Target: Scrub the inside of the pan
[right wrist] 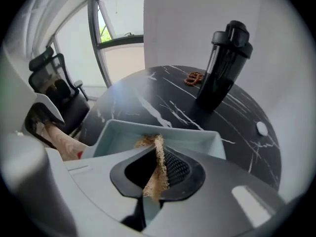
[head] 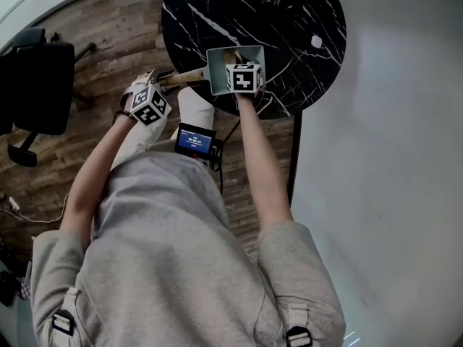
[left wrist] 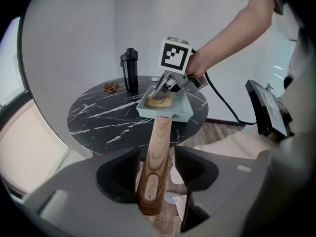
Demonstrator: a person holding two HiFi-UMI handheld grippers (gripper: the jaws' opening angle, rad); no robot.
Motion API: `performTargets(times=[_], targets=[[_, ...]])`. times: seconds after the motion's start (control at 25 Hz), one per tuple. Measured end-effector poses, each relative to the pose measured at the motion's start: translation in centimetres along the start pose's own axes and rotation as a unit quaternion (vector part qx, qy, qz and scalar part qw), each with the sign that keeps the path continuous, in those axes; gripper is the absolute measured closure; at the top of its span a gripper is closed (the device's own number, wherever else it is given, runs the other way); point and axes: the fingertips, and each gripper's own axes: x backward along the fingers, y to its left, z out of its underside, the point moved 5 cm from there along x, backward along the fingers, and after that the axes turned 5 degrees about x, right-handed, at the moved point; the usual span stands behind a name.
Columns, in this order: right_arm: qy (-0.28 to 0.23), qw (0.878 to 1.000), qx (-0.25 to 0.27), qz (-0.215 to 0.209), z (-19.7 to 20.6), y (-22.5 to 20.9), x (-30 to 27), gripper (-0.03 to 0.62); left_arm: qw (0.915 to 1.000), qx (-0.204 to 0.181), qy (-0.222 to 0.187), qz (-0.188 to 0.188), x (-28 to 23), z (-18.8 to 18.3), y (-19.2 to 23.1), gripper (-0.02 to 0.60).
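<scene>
Black marble worktop [head: 304, 20] bears the pan [head: 219, 67] at its near edge; left tool [left wrist: 156, 158] gapes around its wooden handle [left wrist: 160, 127], so clamp first; right tool [right wrist: 155, 174], clenched on a fibrous scrubber [right wrist: 148, 142], should then press in circles inside.

No legible words, brands or numbers anywhere. Only signs: black-and-white square coded markers, one to each visible face of the marker cube [head: 150, 105] on the left gripper [head: 159, 79] and of the marker cube [head: 244, 77] on the right gripper [left wrist: 159, 95]; blocky patterns, not letters. Small screen [head: 194, 140] at the person's waist: pale rows of characters on a blue ground, too small to read. No print discernible on the black bottle [right wrist: 223, 65] on the counter [right wrist: 148, 95].
</scene>
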Motion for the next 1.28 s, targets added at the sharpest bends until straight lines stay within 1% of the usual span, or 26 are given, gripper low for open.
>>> performTargets(times=[0.12,0.24,0.36,0.44,0.48,0.52,0.56,0.6,0.64,0.68,0.72,0.8,0.84,0.88,0.96,1.0,1.08,1.16,1.28], targets=[[-0.002,0.999,-0.009,-0.053,-0.5,3.0,0.0,0.551,1.0000,-0.004,0.001,0.001,-0.3,-0.4,-0.1,0.374],[-0.002,0.997,-0.013,-0.077,-1.1,4.6,-0.3,0.551,1.0000,-0.009,0.003,0.000,-0.4,-0.6,-0.1,0.374],[-0.001,0.994,-0.045,-0.098,-1.3,4.9,-0.3,0.552,0.9999,-0.010,0.010,0.000,-0.6,-0.4,-0.2,0.376],[-0.012,0.988,-0.080,-0.129,-1.4,4.7,0.5,0.553,0.9998,-0.010,0.015,0.002,-0.8,-0.2,-0.4,0.376],[-0.029,0.983,-0.101,-0.151,-1.7,4.5,1.2,0.552,0.9998,-0.010,0.017,0.003,-0.8,-0.2,-0.5,0.376],[-0.059,0.975,-0.122,-0.175,-2.2,4.4,2.3,0.552,0.9998,-0.009,0.017,0.004,-0.9,-0.3,-0.6,0.376],[-0.100,0.965,-0.141,-0.196,-2.8,4.2,3.5,0.552,0.9998,-0.009,0.017,0.004,-0.9,-0.3,-0.7,0.376],[-0.140,0.957,-0.153,-0.204,-3.2,3.8,4.8,0.553,0.9998,-0.009,0.017,0.005,-0.9,-0.3,-0.7,0.376],[-0.170,0.954,-0.152,-0.195,-3.3,3.0,5.8,0.552,0.9998,-0.010,0.017,0.005,-0.9,-0.3,-0.8,0.376],[-0.181,0.959,-0.138,-0.171,-3.1,2.0,6.3,0.551,0.9998,-0.010,0.018,0.004,-0.9,-0.2,-0.8,0.376],[-0.175,0.969,-0.111,-0.135,-2.5,0.7,6.4,0.551,0.9998,-0.011,0.018,0.003,-1.0,-0.2,-0.7,0.378],[-0.126,0.990,-0.040,-0.053,-0.8,-1.8,5.4,0.551,0.9997,-0.011,0.021,0.001,-1.0,-0.1,-0.4,0.387],[-0.096,0.995,-0.005,-0.016,0.1,-2.9,4.8,0.551,0.9997,-0.012,0.023,0.000,-1.1,-0.1,-0.4,0.388],[-0.068,0.997,0.024,0.013,0.9,-3.9,4.1,0.551,0.9996,-0.014,0.024,-0.001,-1.1,-0.1,-0.4,0.393],[-0.023,0.996,0.069,0.046,2.2,-5.0,3.0,0.551,0.9995,-0.018,0.027,-0.004,-1.2,0.0,-0.6,0.407],[-0.005,0.995,0.085,0.052,2.7,-5.3,2.5,0.551,0.9994,-0.019,0.028,-0.006,-1.2,0.1,-0.7,0.418],[0.022,0.993,0.103,0.046,3.4,-5.1,1.7,0.551,0.9993,-0.019,0.030,-0.011,-1.2,0.2,-0.9,0.450],[0.035,0.994,0.099,0.024,3.7,-4.1,1.4,0.552,0.9992,-0.015,0.032,-0.016,-1.2,0.2,-1.0,0.453],[0.030,0.997,0.073,-0.013,3.5,-2.0,1.6,0.553,0.9991,-0.015,0.036,-0.018,-1.2,0.2,-0.9,0.453]])
